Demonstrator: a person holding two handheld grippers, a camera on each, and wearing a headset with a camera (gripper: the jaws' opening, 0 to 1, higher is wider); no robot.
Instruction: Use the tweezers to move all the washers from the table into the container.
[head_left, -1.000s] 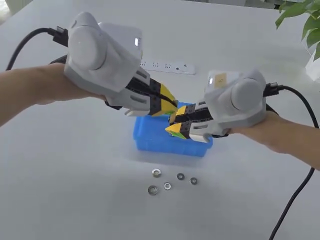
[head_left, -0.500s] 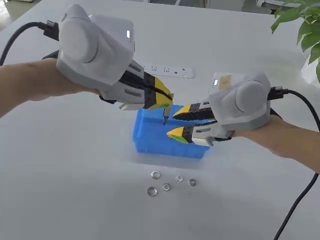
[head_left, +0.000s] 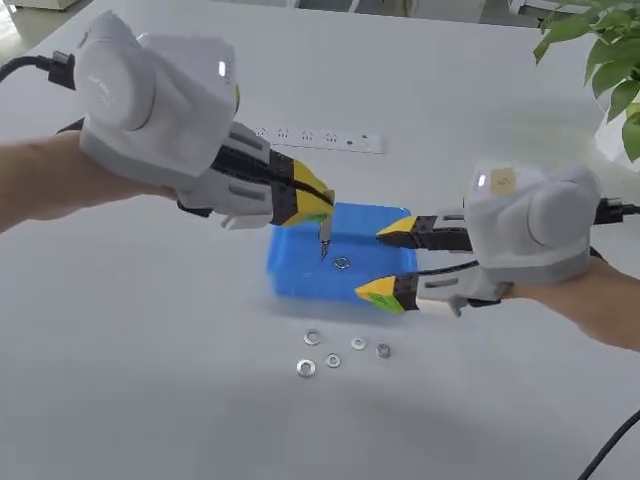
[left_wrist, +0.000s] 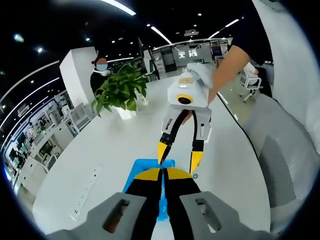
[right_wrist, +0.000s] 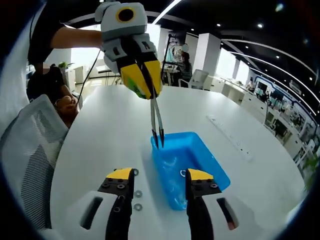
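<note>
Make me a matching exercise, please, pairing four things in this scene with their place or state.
Things:
1. tweezers
2. power strip
3. loose washers
4. right gripper

Places or states:
A. on the table, on the person's side of the blue container
B. clamped in the left gripper
C. open, holding nothing
D. on the table, on the container's far side

Pairs: 1-B, 2-D, 3-A, 4-C.

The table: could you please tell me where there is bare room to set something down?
The table is bare left of the blue container, between the washers and the near edge, and beyond the power strip. It is crowded in front of the container, where the washers lie, and over it, where the tweezers in the left gripper face the open right gripper.
</note>
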